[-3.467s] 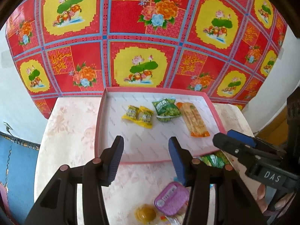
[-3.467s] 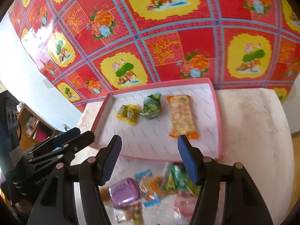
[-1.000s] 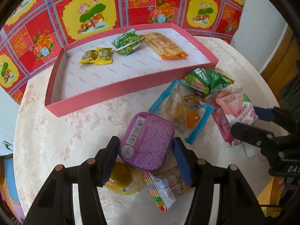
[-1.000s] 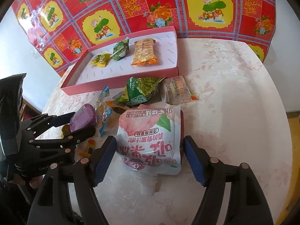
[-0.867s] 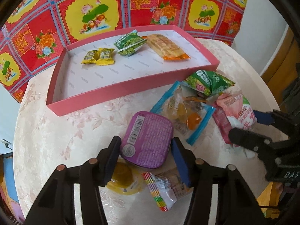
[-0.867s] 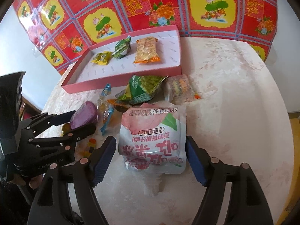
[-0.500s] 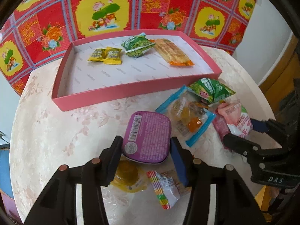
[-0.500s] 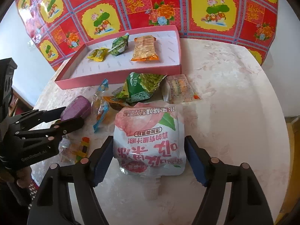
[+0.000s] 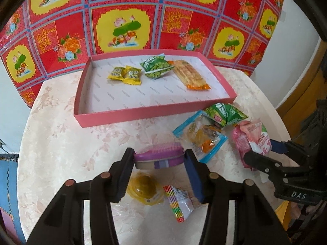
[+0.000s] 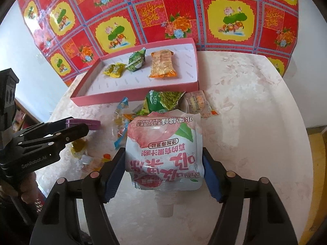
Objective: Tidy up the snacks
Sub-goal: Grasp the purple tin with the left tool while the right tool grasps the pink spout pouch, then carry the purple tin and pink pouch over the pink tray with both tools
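Note:
My left gripper is shut on a purple-lidded tub, held by its two sides just above the table; the right wrist view shows the tub raised too. My right gripper has its jaws closing, and both pads touch the edges of a pink and white peach drink pouch that lies cap toward me. A pink tray at the table's back holds yellow candies, a green packet and an orange bar.
Loose snacks lie in front of the tray: a yellow jelly cup, a rainbow-striped packet, a blue-edged clear packet, a green pea packet and a small orange packet. The round table's edge curves close on the right.
My left gripper came down over the purple tub, closed on it and raised it off the table. The right jaws narrowed onto the pouch's sides.

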A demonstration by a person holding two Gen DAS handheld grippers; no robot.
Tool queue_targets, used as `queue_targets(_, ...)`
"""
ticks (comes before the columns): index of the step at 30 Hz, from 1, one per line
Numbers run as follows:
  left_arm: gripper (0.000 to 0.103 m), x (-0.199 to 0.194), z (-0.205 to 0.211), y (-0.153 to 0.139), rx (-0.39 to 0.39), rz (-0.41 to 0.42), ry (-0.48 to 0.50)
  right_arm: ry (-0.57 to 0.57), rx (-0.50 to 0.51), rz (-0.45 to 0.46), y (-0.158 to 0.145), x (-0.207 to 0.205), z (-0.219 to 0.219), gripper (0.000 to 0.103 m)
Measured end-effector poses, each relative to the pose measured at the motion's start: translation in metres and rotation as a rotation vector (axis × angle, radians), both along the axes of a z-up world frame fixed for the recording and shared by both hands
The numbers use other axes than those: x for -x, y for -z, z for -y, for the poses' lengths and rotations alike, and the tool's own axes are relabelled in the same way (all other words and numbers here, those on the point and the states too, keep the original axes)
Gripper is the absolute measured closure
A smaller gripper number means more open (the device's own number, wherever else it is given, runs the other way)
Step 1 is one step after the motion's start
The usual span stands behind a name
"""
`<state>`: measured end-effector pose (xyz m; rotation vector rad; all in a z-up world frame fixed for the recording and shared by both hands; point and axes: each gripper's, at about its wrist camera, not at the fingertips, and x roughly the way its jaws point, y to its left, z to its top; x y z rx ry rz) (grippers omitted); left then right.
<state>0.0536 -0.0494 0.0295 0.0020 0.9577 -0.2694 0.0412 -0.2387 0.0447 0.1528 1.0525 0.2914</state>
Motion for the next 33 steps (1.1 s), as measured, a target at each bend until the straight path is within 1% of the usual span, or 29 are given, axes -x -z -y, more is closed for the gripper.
queue_targets(9, 0.051, 0.003, -0.004, -0.013, 0.012, 0.034, -0.012, -0.013, -0.023, 0.028, -0.012, 0.002, -0.002, 0.032)
queue_targets(16, 0.051, -0.002, -0.011, -0.029, 0.021, 0.072, -0.039, -0.026, -0.041, 0.058, -0.026, -0.007, -0.003, 0.032)
queue_targets(27, 0.051, -0.028, -0.023, -0.048, 0.021, 0.119, -0.087, -0.052, -0.053, 0.098, -0.046, -0.035, -0.011, 0.032)
queue_targets(33, 0.051, -0.05, -0.027, -0.044, 0.014, 0.111, -0.112, -0.064, -0.049, 0.12, -0.052, -0.053, -0.017, 0.032)
